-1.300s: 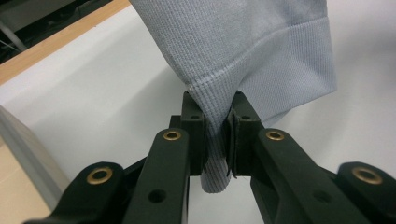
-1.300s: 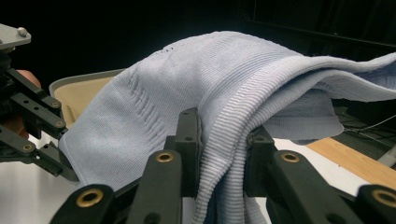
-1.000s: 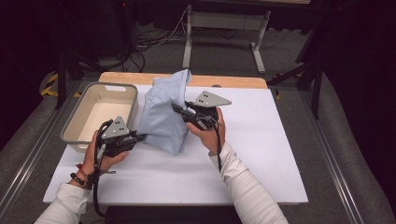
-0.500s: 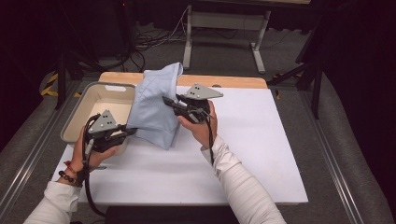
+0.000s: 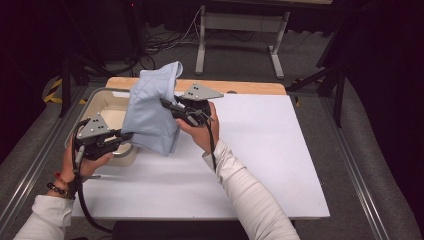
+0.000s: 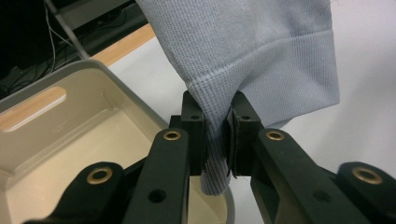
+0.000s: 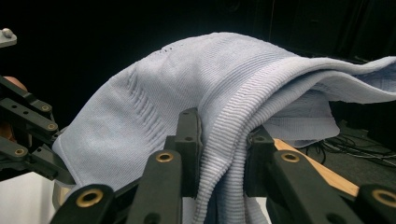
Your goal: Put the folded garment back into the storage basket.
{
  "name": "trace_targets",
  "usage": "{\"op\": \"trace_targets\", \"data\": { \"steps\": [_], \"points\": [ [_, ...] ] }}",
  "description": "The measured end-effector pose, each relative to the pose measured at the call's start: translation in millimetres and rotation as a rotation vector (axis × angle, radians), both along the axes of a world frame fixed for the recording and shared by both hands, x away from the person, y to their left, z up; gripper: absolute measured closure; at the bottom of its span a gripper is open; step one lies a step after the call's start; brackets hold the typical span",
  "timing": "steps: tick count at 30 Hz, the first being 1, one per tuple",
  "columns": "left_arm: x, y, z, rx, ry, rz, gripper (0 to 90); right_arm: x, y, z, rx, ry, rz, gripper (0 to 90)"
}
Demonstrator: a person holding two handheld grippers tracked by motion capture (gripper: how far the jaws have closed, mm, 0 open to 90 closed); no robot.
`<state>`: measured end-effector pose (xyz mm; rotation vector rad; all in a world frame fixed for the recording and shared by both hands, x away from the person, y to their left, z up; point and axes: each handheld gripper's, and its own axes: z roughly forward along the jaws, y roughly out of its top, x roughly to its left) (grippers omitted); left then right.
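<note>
From the high view, one soft, light blue knit cloth (image 5: 150, 112) hangs in the air over the white table (image 5: 260, 165) – at the left, partly above one beige plastic tub (image 5: 107, 100) with rounded corners. Two grippers hold it up. The left gripper (image 5: 125, 136) pinches its near left edge. The right gripper (image 5: 167, 104) pinches its right side.

From the left gripper view, the pads (image 6: 240, 126) squeeze a ribbed hem – the tub (image 6: 84, 135) looks hollow inside.

From the right gripper view, the fingers (image 7: 189, 135) clamp thick ribbed folds.

My left gripper (image 6: 217, 140) pinching a hem fold of the pale blue knit garment (image 6: 261, 51), my fingers (image 6: 194, 126) clamped on it, beige bin (image 6: 70, 135) below left, white table (image 6: 364, 70) right
</note>
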<state>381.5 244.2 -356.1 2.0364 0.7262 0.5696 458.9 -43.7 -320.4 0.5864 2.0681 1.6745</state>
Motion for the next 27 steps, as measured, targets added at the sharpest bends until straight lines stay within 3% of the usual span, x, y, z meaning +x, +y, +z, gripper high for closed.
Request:
{"op": "trace_targets", "data": {
  "steps": [11,27],
  "points": [
    [-1.8,25.5,4.6,-0.021,-0.008,0.039,80.0,6.2,27.0,4.0,0.007,0.004,0.019,72.7],
    [-8.5,60.7,11.0,-0.014,-0.021,0.123,80.0,12.7,70.0,9.7,0.018,0.004,0.053,72.7]
  ]
}}
